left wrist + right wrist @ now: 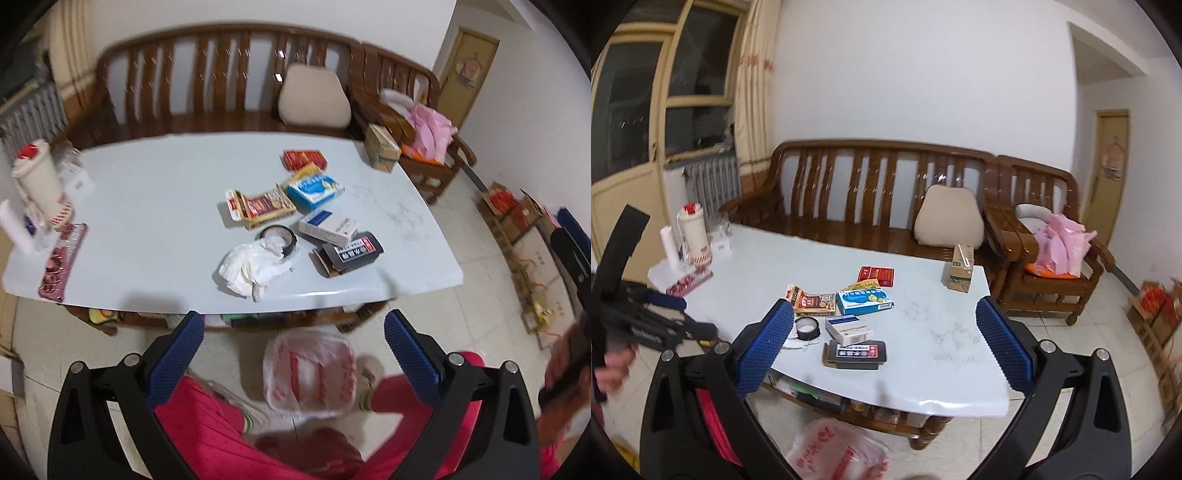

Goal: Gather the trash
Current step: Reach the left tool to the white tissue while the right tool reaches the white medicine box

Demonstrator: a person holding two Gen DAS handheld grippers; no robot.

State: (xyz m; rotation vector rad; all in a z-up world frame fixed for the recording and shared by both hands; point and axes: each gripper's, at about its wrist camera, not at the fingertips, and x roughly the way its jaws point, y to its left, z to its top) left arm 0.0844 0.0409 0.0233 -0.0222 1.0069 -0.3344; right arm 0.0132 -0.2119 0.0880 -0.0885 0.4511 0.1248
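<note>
On the white table [147, 206] [942, 354] lies trash: crumpled white tissue [251, 266], a black tape roll [279, 238] [808, 328], a black box [351, 254] [858, 355], a white box [328, 227] [849, 329], a blue box [316, 188] [864, 301], an opened brown carton [260, 206] [810, 300] and a red box [304, 159] [876, 276]. A bin lined with a red-printed plastic bag [310, 373] [838, 452] stands on the floor before the table. My left gripper [293, 354] is open and empty above the bin. My right gripper [884, 343] is open and empty before the table.
A milk carton [382, 147] [958, 269] stands at the table's far right corner. A thermos [38, 181] [694, 232] and a red packet [62, 262] sit at the left end. A wooden sofa [871, 199] and armchair [1045, 258] stand behind. Cardboard boxes [517, 221] line the right wall.
</note>
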